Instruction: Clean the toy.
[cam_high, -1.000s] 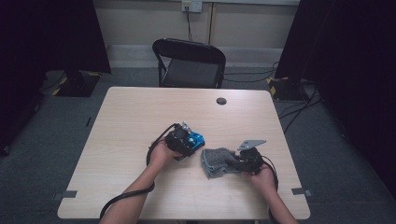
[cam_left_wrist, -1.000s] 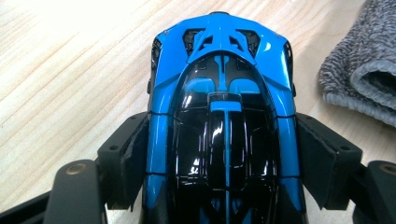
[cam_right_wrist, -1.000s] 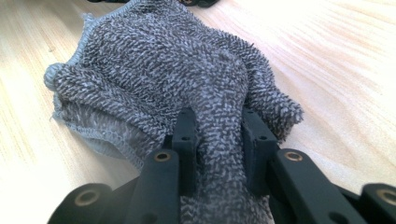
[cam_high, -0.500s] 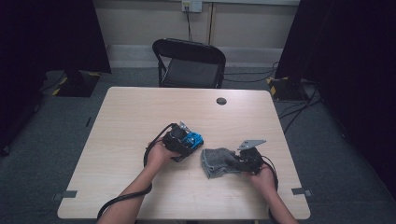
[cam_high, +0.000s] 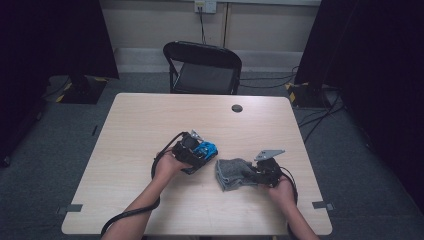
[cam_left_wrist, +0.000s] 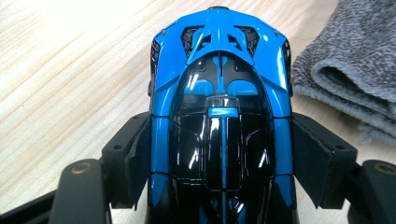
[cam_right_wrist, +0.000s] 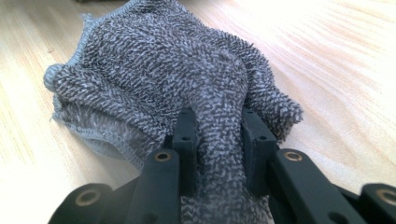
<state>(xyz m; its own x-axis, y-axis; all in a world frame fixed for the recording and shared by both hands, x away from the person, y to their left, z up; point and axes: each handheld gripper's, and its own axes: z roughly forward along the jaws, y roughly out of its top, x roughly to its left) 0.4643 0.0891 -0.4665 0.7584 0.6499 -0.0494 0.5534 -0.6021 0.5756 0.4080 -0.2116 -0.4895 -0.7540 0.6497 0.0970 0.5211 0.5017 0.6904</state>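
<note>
A: The left tool (cam_left_wrist: 219, 154) pinches a blue toy car (cam_left_wrist: 219, 93) by its glossy sides, nose pointing away, just above the counter (cam_high: 150, 120). Those slick flanks could slide out of the pads if the hold slackens.

B: And the right tool (cam_right_wrist: 217, 140) is pressed onto a fold of the grey cloth (cam_right_wrist: 163, 70), which lies bunched ahead of it, just beside the car. My guess: a thin pinch like that may pull free.
</note>
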